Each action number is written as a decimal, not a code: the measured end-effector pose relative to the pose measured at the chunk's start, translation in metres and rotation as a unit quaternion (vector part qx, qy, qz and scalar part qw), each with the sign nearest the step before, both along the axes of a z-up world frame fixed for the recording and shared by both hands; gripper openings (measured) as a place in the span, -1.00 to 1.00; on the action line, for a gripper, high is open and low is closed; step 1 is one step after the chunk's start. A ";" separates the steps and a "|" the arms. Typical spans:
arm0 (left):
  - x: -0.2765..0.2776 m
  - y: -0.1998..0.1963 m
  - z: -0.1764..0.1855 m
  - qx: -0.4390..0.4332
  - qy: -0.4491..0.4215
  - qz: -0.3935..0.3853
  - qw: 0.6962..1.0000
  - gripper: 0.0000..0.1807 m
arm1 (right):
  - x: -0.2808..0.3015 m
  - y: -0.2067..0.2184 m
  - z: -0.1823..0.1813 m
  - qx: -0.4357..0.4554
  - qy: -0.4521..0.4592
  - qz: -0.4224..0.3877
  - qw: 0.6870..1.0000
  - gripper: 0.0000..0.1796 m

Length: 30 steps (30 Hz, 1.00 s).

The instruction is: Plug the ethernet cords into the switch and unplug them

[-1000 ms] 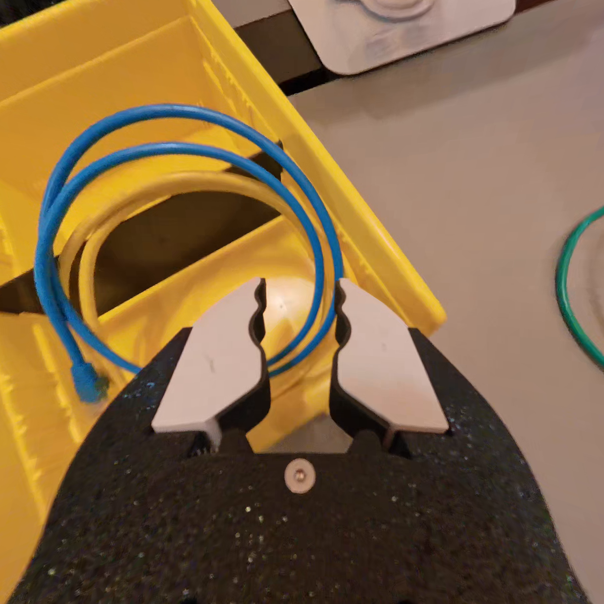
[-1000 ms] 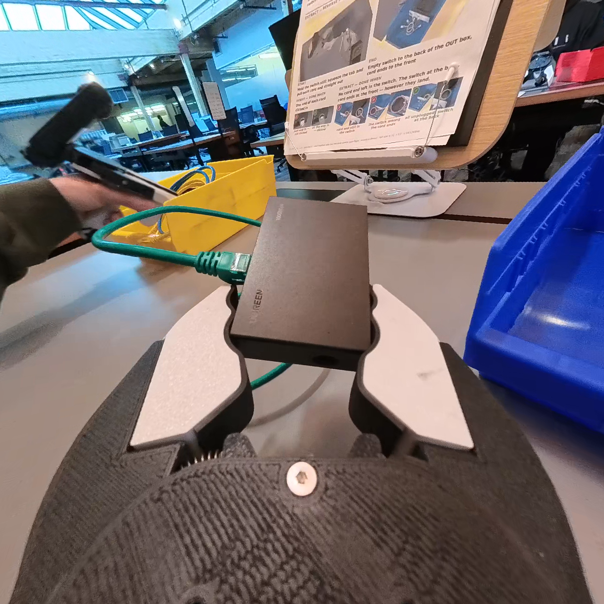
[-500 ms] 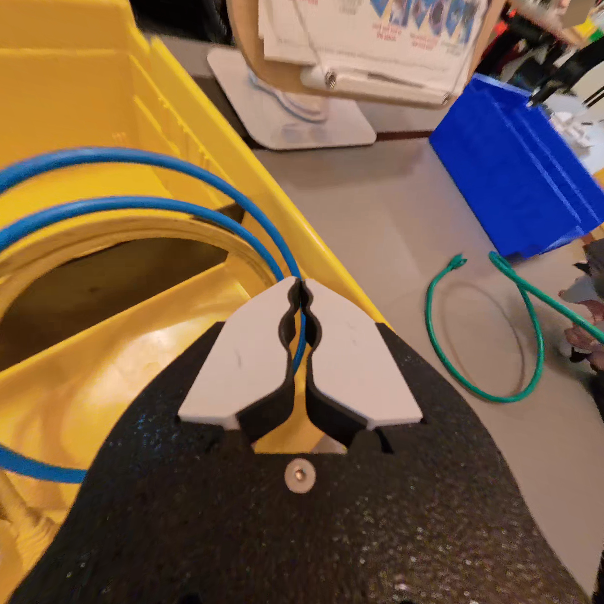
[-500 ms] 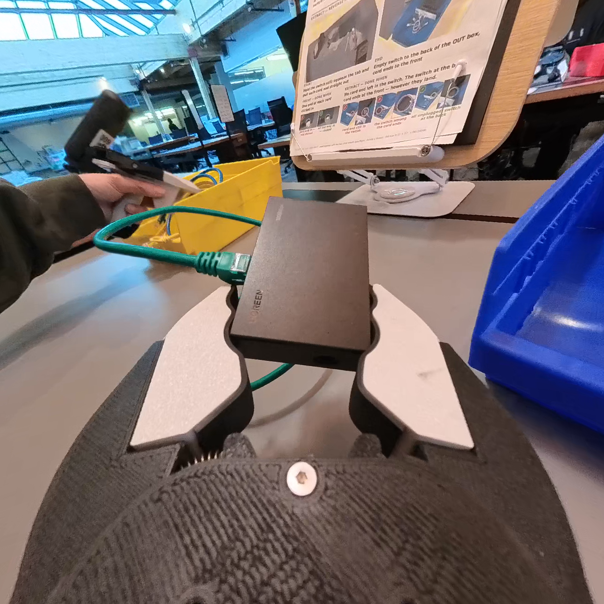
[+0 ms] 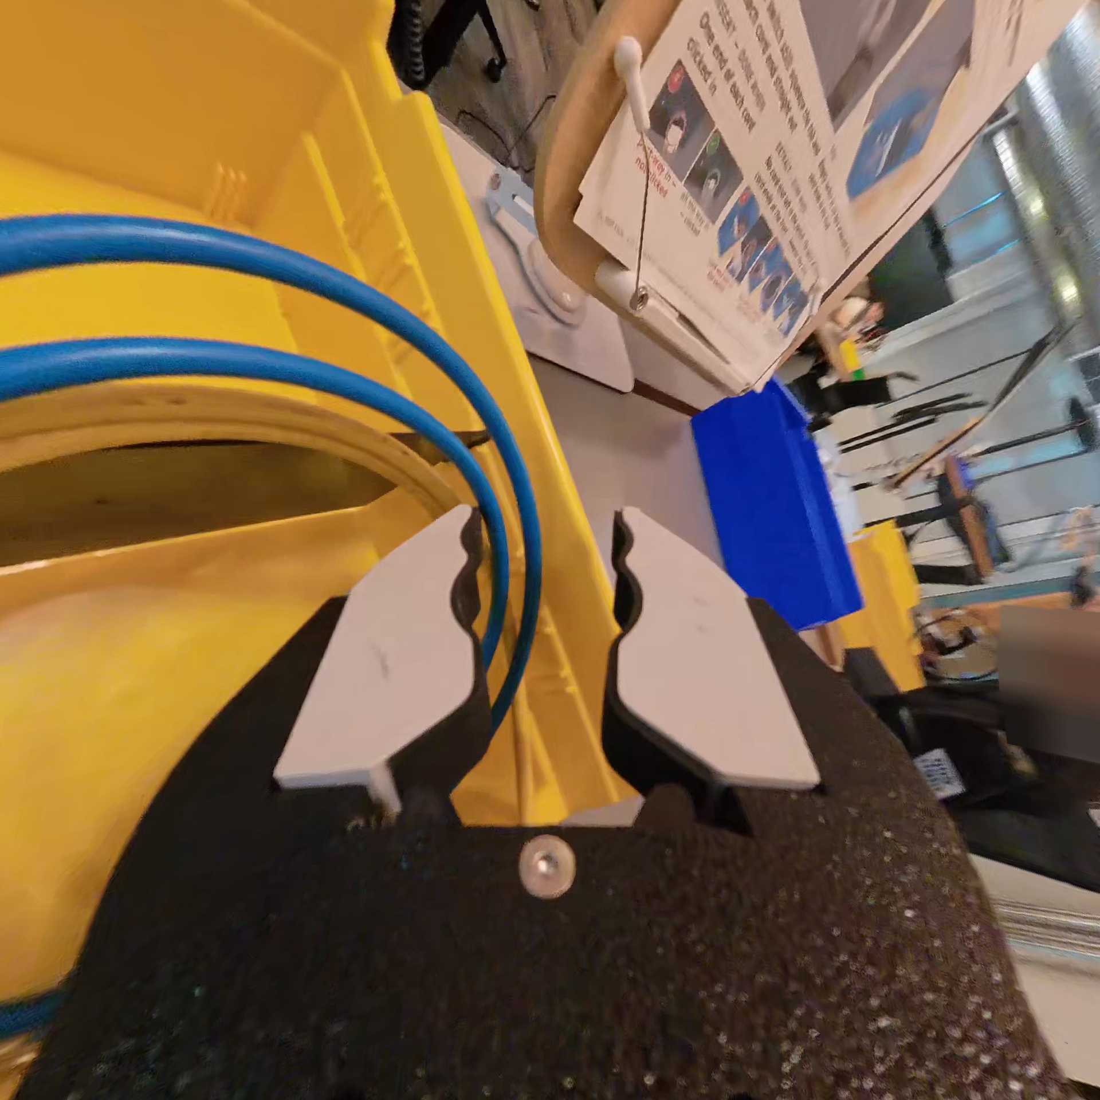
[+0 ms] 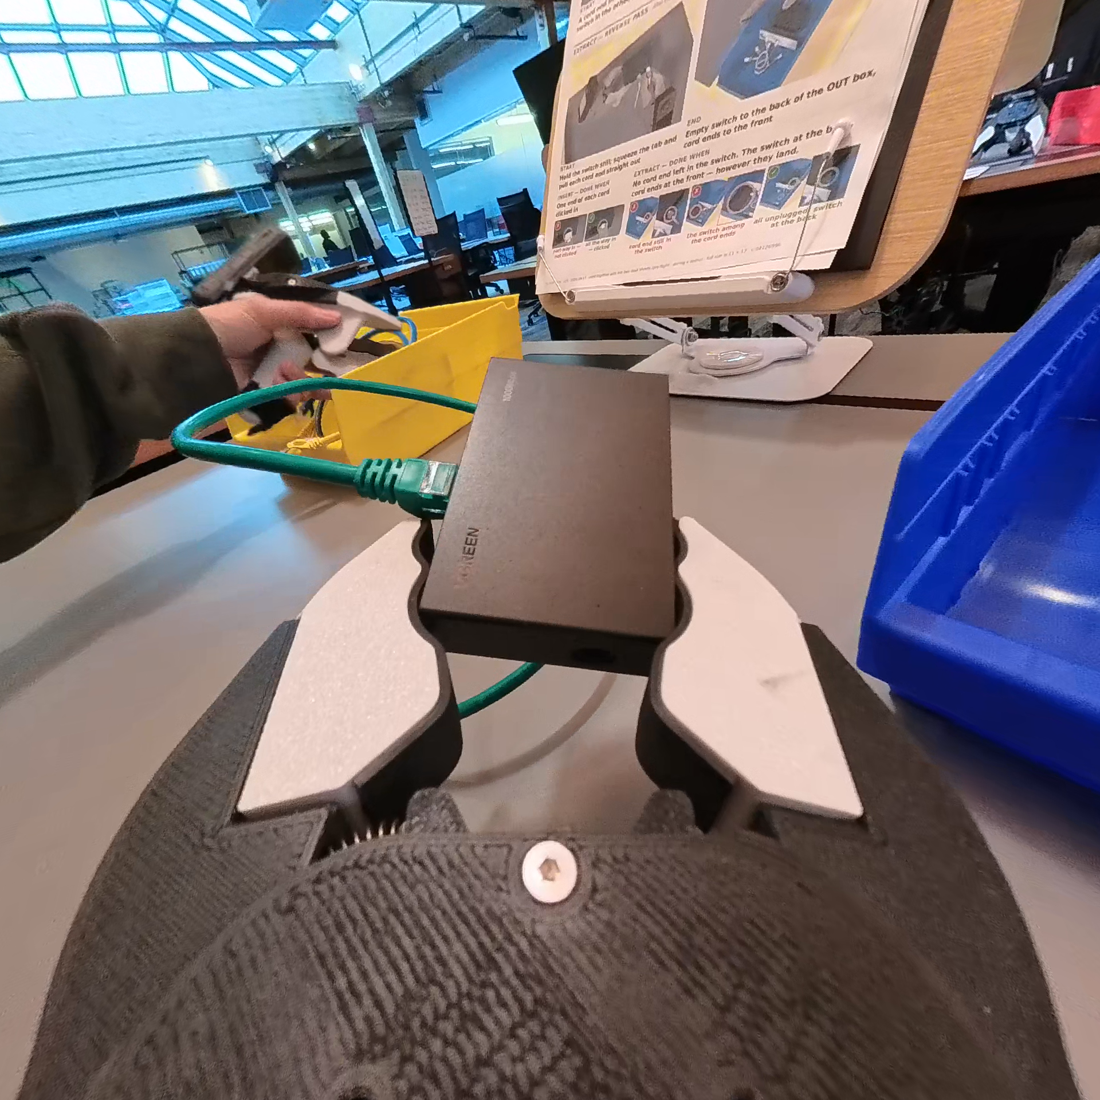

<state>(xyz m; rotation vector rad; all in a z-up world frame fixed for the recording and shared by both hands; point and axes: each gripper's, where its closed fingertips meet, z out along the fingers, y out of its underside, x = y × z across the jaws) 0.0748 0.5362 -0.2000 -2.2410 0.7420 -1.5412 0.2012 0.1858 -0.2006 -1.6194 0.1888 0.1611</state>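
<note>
My right gripper is shut on a black switch and holds it above the grey table. A green ethernet cord is plugged into the switch's left side and loops under it. My left gripper is open over the yellow bin. Two loops of a blue cord run through the gap, against the left finger. A pale yellow cord lies coiled under the blue one. In the right wrist view, the left gripper sits at the yellow bin.
A blue bin stands at the right, also in the left wrist view. A wooden stand with an instruction sheet is at the back of the table. A person's hand and sleeve hold the left gripper.
My left gripper shut on the blue cord half a second ago, then opened and tilted toward the stand. The right gripper and switch have barely moved.
</note>
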 end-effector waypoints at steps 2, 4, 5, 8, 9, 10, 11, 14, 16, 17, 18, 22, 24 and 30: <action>0.002 0.000 0.001 -0.031 -0.021 0.000 0.999 -0.56 | 0.000 0.000 0.000 -0.001 0.002 0.001 1.000 -0.17; 0.003 -0.001 0.000 -0.068 -0.039 0.006 0.997 -0.64 | 0.000 0.000 0.000 -0.001 0.003 0.001 1.000 -0.17; 0.003 -0.002 -0.001 -0.085 -0.047 0.009 0.995 -0.72 | 0.000 0.000 0.000 -0.001 0.003 0.001 1.000 -0.17; 0.005 -0.005 -0.002 -0.126 -0.083 0.010 0.988 -0.76 | 0.000 0.001 0.000 -0.001 0.002 0.002 1.000 -0.17; 0.005 -0.004 -0.003 -0.135 -0.091 0.015 0.986 -0.76 | 0.000 0.001 -0.001 -0.002 0.002 0.002 1.000 -0.17; 0.006 -0.004 -0.003 -0.140 -0.100 0.020 0.985 -0.76 | 0.000 0.001 -0.001 -0.002 0.001 0.002 1.000 -0.17; 0.006 -0.004 -0.002 -0.138 -0.106 0.024 0.984 -0.79 | 0.000 0.001 -0.001 -0.003 0.000 0.002 1.000 -0.17; 0.004 -0.004 0.005 -0.098 -0.112 0.022 0.989 -0.94 | 0.000 0.001 0.000 -0.002 -0.001 0.000 1.000 -0.17; 0.000 -0.004 0.018 -0.055 -0.109 0.019 0.992 -0.94 | 0.001 0.000 0.000 0.001 0.003 -0.002 1.000 -0.17; -0.002 -0.004 0.028 -0.020 -0.107 0.018 0.994 -0.94 | 0.002 -0.001 0.001 0.004 0.005 -0.005 1.000 -0.17; -0.005 -0.006 0.040 0.017 -0.105 0.011 0.994 -0.94 | 0.003 -0.001 0.001 0.007 0.006 -0.008 1.000 -0.17; -0.011 -0.048 0.111 0.134 -0.128 -0.089 0.979 -0.94 | 0.008 -0.003 0.003 0.015 0.012 -0.014 1.000 -0.17; -0.016 -0.091 0.143 0.170 -0.135 -0.185 0.958 -0.94 | 0.011 -0.004 0.004 0.021 0.015 -0.019 0.999 -0.17; -0.049 -0.231 0.140 0.231 -0.055 -0.480 0.845 -0.94 | 0.033 -0.019 0.009 0.036 -0.003 -0.067 0.997 -0.17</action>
